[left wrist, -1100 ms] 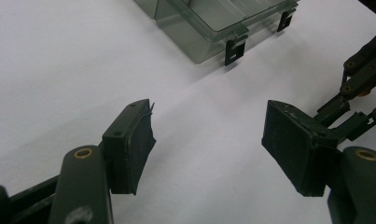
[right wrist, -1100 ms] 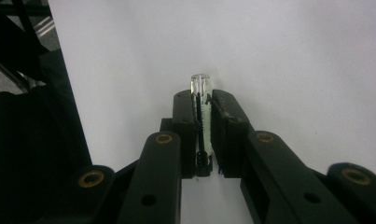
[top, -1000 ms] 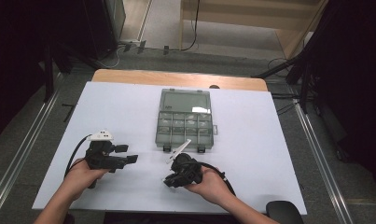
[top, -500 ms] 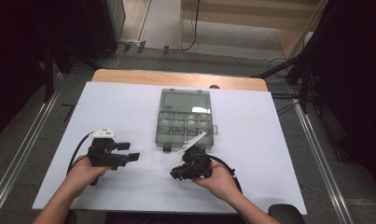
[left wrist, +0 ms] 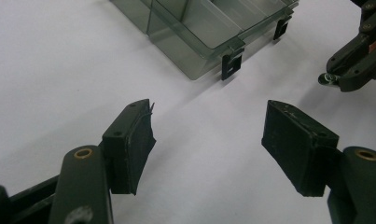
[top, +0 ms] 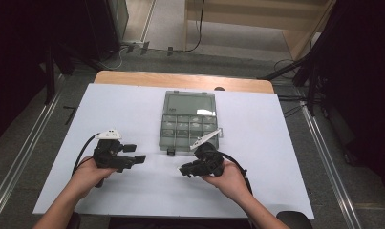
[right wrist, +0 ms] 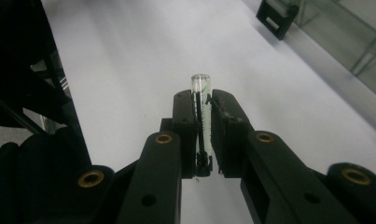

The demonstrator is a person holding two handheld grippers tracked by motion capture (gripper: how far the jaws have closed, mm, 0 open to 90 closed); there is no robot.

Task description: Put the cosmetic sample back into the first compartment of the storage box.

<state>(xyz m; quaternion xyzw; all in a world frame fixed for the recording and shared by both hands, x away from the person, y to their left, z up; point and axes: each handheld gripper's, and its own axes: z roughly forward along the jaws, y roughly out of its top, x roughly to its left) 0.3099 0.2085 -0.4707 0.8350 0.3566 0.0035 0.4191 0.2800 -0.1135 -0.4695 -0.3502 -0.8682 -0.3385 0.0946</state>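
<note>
A white-covered desk [top: 133, 105] is carrying a smoky clear compartment box [top: 188, 121] that is sitting shut at its middle, slightly toward the far edge. Near the front edge the left gripper [top: 138, 159] is hovering with its jaws spread wide and nothing between them — the pads [left wrist: 134, 144] are pointing at the box's front corner and latches. Just right of it, before the box's front right corner, the right gripper [top: 184, 171] is clenching a small clear tube [right wrist: 200, 100] lengthwise between its pads — its round tip is sticking out past them.
</note>
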